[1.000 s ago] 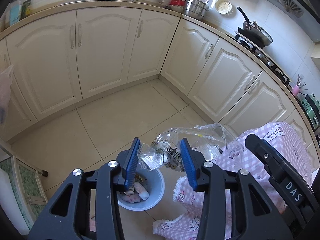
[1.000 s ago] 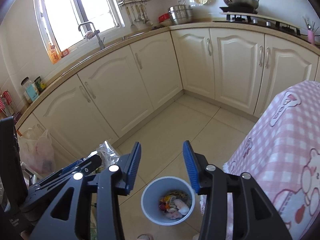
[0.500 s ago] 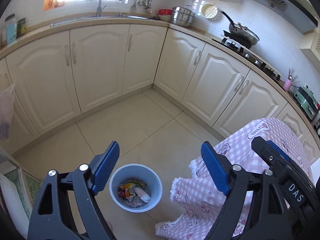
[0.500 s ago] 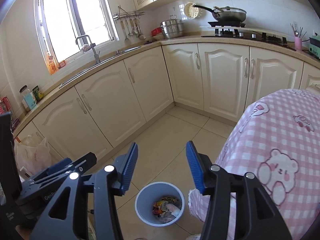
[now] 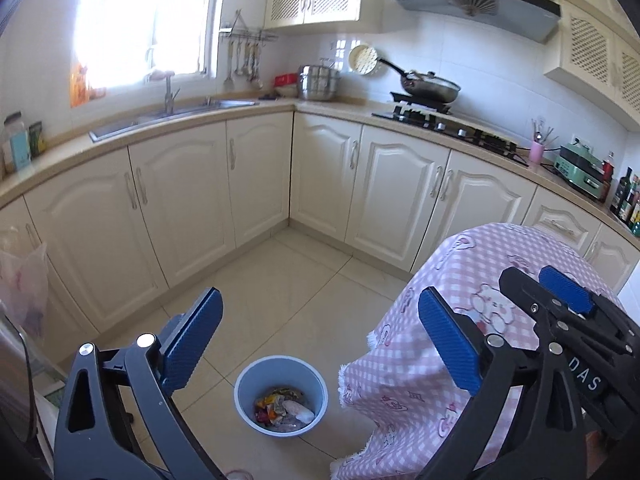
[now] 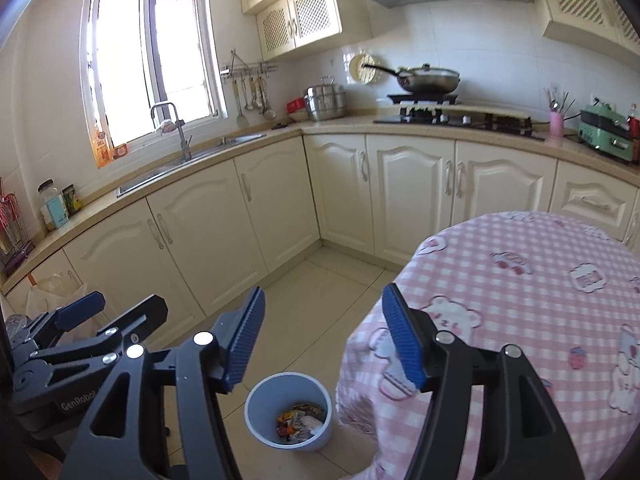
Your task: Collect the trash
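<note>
A pale blue bin [image 5: 280,394] stands on the tiled floor beside the table, with colourful wrappers and crumpled trash [image 5: 283,407] inside; it also shows in the right wrist view [image 6: 289,410]. My left gripper [image 5: 320,340] is open and empty, held high above the bin. My right gripper [image 6: 324,334] is open and empty, also above the bin. The right gripper shows in the left wrist view [image 5: 568,312] over the table. The left gripper shows at the left of the right wrist view [image 6: 80,332].
A round table with a pink checked cloth [image 6: 520,300] stands right of the bin. Cream cabinets [image 5: 180,216] line the walls, with a sink [image 5: 168,116] and a stove with a pan [image 5: 430,90]. A plastic bag [image 5: 22,284] hangs at the left.
The left gripper opened and let go of the clear plastic wrapper it held over the bin one second ago. Both grippers have since risen and tilted up, showing more of the kitchen.
</note>
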A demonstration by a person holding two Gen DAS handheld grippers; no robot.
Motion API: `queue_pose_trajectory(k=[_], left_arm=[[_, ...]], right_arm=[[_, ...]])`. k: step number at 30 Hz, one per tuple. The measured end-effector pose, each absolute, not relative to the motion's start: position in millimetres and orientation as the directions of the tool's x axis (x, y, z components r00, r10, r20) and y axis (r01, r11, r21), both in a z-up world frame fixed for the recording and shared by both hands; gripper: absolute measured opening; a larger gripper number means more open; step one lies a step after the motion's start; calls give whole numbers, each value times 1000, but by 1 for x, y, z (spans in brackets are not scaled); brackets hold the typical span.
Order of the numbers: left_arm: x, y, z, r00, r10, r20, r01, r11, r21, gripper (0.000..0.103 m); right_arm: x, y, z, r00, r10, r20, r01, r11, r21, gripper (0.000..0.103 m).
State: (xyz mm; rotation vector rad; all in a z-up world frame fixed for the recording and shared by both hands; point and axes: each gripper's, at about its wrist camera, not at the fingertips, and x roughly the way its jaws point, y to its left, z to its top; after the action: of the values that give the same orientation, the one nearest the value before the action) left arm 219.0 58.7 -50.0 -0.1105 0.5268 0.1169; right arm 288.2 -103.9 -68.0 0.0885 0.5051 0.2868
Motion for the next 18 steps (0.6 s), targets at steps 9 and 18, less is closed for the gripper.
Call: queue_pose_trajectory(k=[9,18], left_arm=[[159,18,-25,911,22,-412,-49,997,-55,95],[107,-7,-14,951,17,-308,-27,999,-28,95]], right_arm=[[211,-153,-41,908,217,-359,-177,974,141,70],[145,-181,-37,944,176,-279,-149,982,115,75]])
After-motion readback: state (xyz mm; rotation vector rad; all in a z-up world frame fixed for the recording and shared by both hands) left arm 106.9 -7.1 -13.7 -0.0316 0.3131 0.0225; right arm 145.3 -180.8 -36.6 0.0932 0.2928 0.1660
